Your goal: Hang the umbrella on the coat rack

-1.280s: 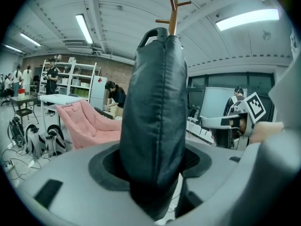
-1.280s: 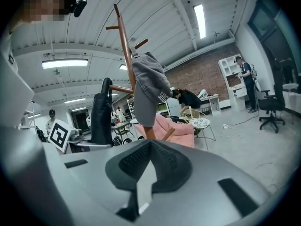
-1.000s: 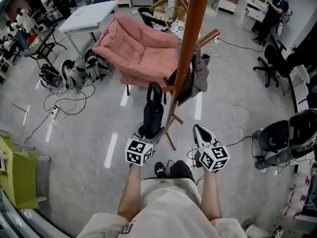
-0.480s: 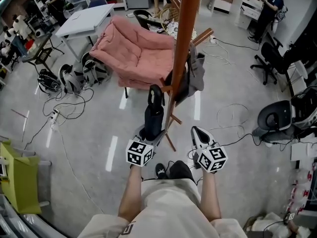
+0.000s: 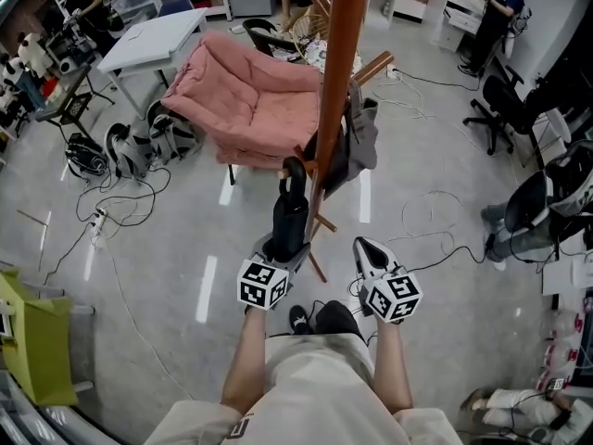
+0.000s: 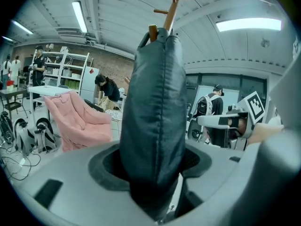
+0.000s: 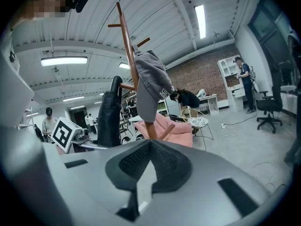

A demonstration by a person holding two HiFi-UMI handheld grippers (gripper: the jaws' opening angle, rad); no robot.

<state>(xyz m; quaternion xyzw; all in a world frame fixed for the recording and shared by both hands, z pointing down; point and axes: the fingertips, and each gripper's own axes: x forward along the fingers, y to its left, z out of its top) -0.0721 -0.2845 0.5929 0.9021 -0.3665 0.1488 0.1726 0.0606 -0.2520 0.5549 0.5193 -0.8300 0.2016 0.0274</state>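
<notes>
umbrella [image 5: 289, 213] of folded black fabric stands clamped upright in left gripper [image 5: 280, 247], just beside brown wooden coat rack pole [image 5: 332, 82] carrying grey garment [image 5: 362, 139], pink cushioned chair [image 5: 248, 95] behind; right gripper [image 5: 363, 246] closed, empty.

Closed tongs [image 7: 149, 142] face the coat rack [image 7: 128, 41] bearing a grey garment [image 7: 150, 91].

Bright, even light comes from ceiling tube lamps [image 6: 80, 17] above the coat rack [image 6: 169, 13]; floor [image 5: 417, 146] shadows beneath it are faint. Gripper views bulge fisheye, black-cornered, soft up close.
</notes>
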